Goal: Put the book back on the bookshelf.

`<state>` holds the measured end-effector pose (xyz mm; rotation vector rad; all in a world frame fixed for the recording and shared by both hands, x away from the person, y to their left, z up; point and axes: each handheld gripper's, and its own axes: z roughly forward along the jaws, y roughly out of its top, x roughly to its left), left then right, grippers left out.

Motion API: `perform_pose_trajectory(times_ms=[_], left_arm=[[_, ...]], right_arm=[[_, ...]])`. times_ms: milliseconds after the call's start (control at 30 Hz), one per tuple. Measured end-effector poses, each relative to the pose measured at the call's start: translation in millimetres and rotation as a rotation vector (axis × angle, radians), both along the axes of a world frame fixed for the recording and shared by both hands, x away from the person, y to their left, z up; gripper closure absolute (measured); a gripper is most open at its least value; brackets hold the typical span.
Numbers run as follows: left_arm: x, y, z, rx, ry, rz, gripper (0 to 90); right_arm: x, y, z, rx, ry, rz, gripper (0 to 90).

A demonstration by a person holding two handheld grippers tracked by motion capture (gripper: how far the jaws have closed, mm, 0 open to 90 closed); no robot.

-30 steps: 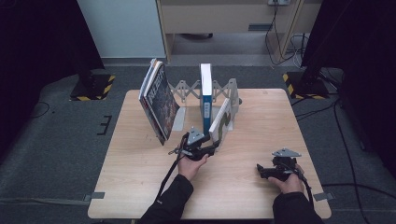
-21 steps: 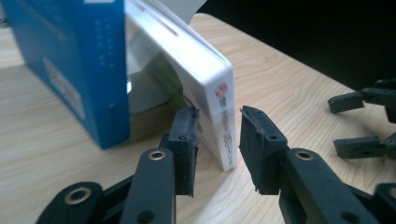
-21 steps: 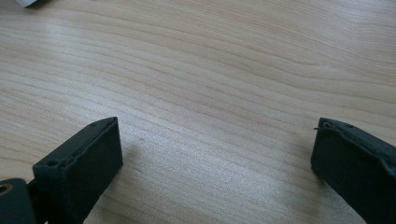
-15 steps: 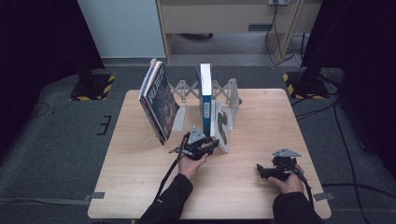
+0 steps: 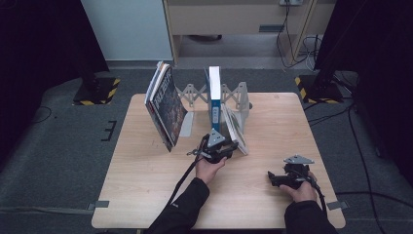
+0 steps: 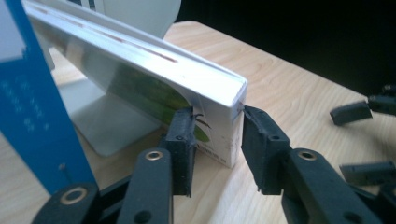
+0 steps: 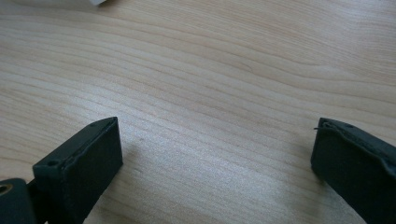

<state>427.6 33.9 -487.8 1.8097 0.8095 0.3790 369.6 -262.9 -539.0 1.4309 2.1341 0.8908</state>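
White book (image 6: 140, 70) clamped in left tongs (image 6: 217, 135), cover writing unreadable

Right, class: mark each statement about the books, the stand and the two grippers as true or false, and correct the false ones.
1. The left gripper has its jaws closed on the corner of the white book. True.
2. The right gripper holds a book. False: its jaws stand open over bare table.
3. The blue book stands upright in the stand. True.
4. The white book lies flat on the table. False: it leans tilted against the stand.
5. A dark-covered book leans at the left of the stand. True.
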Motion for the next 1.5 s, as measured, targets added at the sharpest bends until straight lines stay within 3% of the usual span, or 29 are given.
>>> perform_pose_trajectory(times_ms=[133,433,633,1000,1267,1500], left_arm=[[5.0,-4.3,3.2,0.006,-0.014,0.014,57.6],[13.6,-7.8,4.9,-0.028,-0.004,0.044,42.6],[16.4,-20.6,7.2,-0.016,-0.027,0.037,42.3],[22.8,-35.5,3.1,0.011,-0.017,0.01,38.2],[23.1,-43.6,5.3,-0.004,-0.032,0.034,31.5],[22.5,-52.3,7.9,-0.02,-0.019,0.077,23.4]], right_arm=[[0.0,0.0,0.0,0.0,0.0,0.0,2.3],[0.0,0.0,0.0,0.0,0.0,0.0,2.3],[0.0,0.0,0.0,0.0,0.0,-0.001,2.3],[0.0,0.2,0.0,0.001,0.0,-0.002,2.3],[0.0,0.1,0.0,0.001,0.001,-0.002,2.3],[0.1,0.2,-0.1,0.0,-0.001,-0.002,2.3]])
